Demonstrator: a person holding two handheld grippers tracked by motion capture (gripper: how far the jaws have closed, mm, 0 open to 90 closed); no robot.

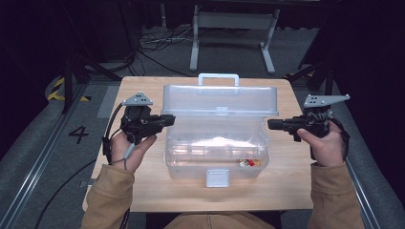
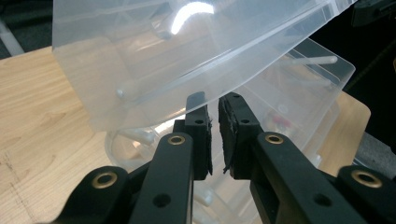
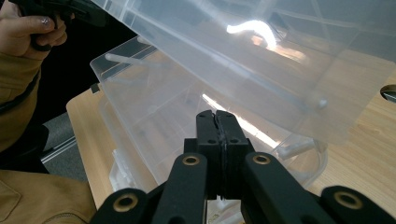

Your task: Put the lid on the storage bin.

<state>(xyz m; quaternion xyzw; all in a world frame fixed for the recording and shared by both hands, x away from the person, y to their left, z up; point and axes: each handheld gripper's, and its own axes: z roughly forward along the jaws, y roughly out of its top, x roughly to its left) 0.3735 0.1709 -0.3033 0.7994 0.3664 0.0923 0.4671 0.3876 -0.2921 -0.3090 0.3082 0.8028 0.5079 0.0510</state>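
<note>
Two hand-held grippers flank a clear, rectangular plastic storage box (image 1: 216, 152) that stands in the middle of the pale wooden surface (image 1: 143, 186), one on each side and both pointing inward at it. The box's translucent hinged lid (image 1: 219, 99) is raised and tilted back, its white carrying handle (image 1: 218, 76) at the far top edge, and a white latch tab (image 1: 217, 178) hangs at the middle of the near wall. Inside, on the floor of the box toward its right near corner, lie a few small red and yellowish items (image 1: 248, 162), too small to identify. The left hand-held gripper (image 1: 167, 119) sits just beside the box's left upper edge, where lid and body meet; in the left gripper view its pads (image 2: 201, 135) stand a narrow slit apart with nothing between them, the lid's lower edge (image 2: 154, 93) just past the tips, so it is released, though barely parted. The right hand-held gripper (image 1: 271, 125) is just beside the right wall of the box; in the right gripper view its pads (image 3: 216, 140) are pressed flat together with nothing caught between them, clenched on air, the open box (image 3: 154, 116) and tilted lid (image 3: 261, 60) beyond them. The person's tan sleeves (image 1: 107, 200) enter from the near edge of the surface.
</note>
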